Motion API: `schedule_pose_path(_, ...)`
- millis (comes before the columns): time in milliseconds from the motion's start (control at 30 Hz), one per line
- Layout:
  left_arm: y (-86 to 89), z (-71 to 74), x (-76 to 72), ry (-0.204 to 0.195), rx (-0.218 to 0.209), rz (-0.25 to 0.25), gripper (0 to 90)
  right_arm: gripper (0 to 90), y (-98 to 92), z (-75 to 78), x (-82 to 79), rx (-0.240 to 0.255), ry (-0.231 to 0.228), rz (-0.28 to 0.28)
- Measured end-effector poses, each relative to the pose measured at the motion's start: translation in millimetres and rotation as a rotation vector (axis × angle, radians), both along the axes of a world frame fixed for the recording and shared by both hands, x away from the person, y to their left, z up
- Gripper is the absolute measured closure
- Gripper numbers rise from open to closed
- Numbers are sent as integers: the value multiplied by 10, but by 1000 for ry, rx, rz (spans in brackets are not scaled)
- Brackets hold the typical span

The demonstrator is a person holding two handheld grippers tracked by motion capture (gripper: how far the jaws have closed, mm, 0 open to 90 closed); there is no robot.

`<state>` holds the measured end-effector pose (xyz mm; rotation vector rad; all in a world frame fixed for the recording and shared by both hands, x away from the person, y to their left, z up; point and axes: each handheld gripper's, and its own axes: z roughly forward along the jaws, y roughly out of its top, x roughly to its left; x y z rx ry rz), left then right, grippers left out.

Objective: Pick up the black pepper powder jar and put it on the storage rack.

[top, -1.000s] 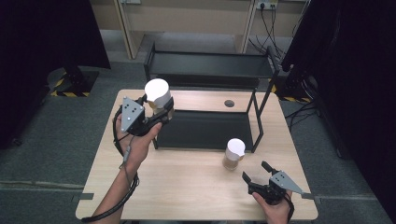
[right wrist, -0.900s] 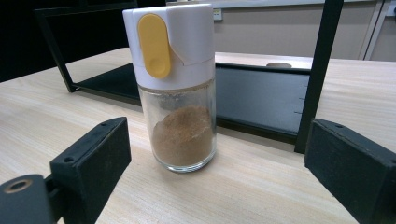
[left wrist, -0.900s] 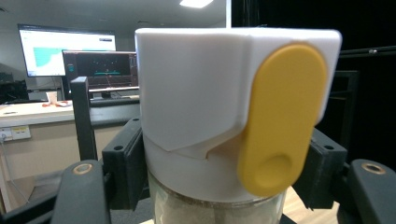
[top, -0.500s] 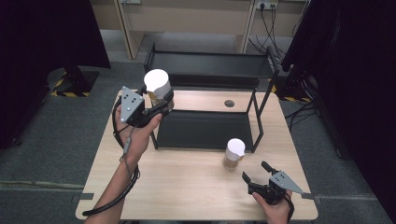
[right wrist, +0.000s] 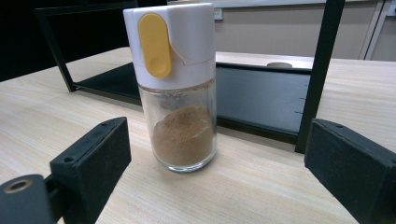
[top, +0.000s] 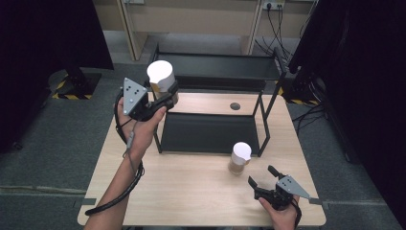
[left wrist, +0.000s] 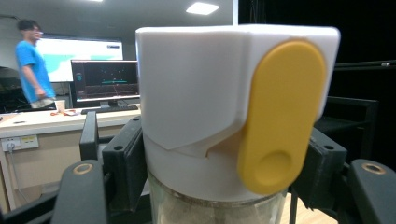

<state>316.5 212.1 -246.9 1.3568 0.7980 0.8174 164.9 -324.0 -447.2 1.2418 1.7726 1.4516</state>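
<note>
L hand (top: 143,125) raised w/ left gripper (top: 163,96) clamping spice jar (top: 160,79) upright.

spice jar (right wrist: 175,88) w/ brown powder, upright on table (right wrist: 261,191), jaws wide apart

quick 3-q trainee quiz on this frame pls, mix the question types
1. True or false: the left gripper is shut on a spice jar lifted off the table.
2. The second jar stands: A) on the rack's upper shelf B) on the table in front of the black rack C) between closed jaws.
3. Fill in: the right gripper has its jaws ___.

Key: 1 true; 2 B; 3 open.
</note>
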Motion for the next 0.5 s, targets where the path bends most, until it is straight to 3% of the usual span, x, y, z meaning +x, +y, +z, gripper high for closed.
schedule_pose_path(500,-74,114,117,6,-3,12,304,74,1,1,1,-1,0,0)
